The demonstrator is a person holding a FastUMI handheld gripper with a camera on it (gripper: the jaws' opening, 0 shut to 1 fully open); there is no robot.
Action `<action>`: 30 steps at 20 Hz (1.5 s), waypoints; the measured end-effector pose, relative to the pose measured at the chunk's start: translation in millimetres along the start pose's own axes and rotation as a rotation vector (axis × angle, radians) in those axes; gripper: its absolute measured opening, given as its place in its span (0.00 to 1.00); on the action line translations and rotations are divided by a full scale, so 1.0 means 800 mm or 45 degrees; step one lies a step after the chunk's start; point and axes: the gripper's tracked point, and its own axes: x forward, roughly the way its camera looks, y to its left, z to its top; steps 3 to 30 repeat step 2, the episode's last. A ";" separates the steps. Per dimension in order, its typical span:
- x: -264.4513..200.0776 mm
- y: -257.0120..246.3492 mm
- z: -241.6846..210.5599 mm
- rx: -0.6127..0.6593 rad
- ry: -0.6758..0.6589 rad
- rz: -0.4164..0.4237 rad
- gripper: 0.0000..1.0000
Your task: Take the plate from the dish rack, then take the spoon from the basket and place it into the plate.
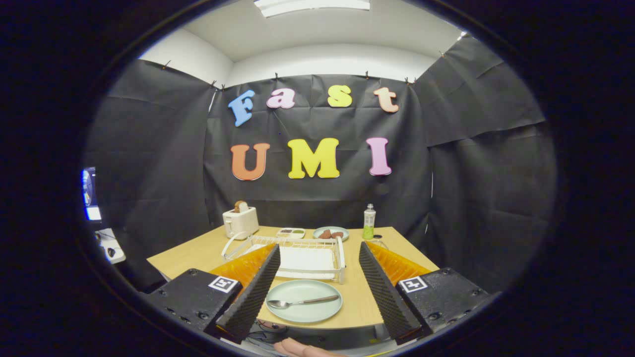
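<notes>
Plate [303, 301]: pale green, round, near edge of bench [198, 255].
Spoon [301, 302]: silver, lying across plate.
Gripper [314, 285]: jaws wide, holding nothing.

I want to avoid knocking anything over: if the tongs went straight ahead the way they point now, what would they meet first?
The tongs are open and empty. Straight ahead, the white dish rack probably comes first, beyond the plate holding the spoon, which sits low between the fingers. Depth is hard to judge in this fisheye view.

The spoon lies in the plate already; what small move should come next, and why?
Probably only draw the gripper back, open and empty: the spoon rests in the plate on the table before the dish rack, so nothing remains.
</notes>
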 end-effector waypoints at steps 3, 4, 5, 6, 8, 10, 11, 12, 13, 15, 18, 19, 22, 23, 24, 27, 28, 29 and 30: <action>0.000 -0.001 -0.001 -0.010 -0.002 -0.007 1.00; 0.000 -0.001 -0.001 -0.010 -0.002 -0.007 1.00; 0.000 -0.001 -0.001 -0.010 -0.002 -0.007 1.00; 0.000 -0.001 -0.001 -0.010 -0.002 -0.007 1.00; 0.000 -0.001 -0.001 -0.010 -0.002 -0.007 1.00; 0.000 -0.001 -0.001 -0.010 -0.002 -0.007 1.00; 0.000 -0.001 -0.001 -0.010 -0.002 -0.007 1.00; 0.000 -0.001 -0.001 -0.010 -0.002 -0.007 1.00; 0.000 -0.001 -0.001 -0.010 -0.002 -0.007 1.00; 0.000 -0.001 -0.001 -0.010 -0.002 -0.007 1.00; 0.000 -0.001 -0.001 -0.010 -0.002 -0.007 1.00; 0.000 -0.001 -0.001 -0.010 -0.002 -0.007 1.00; 0.000 -0.001 -0.001 -0.010 -0.002 -0.007 1.00; 0.000 -0.001 -0.001 -0.010 -0.002 -0.007 1.00; 0.000 -0.001 -0.001 -0.010 -0.002 -0.007 1.00; 0.000 -0.001 -0.001 -0.010 -0.002 -0.007 1.00; 0.000 -0.001 -0.001 -0.010 -0.002 -0.007 1.00; 0.000 -0.001 -0.001 -0.010 -0.002 -0.007 1.00; 0.000 -0.001 -0.001 -0.010 -0.002 -0.007 1.00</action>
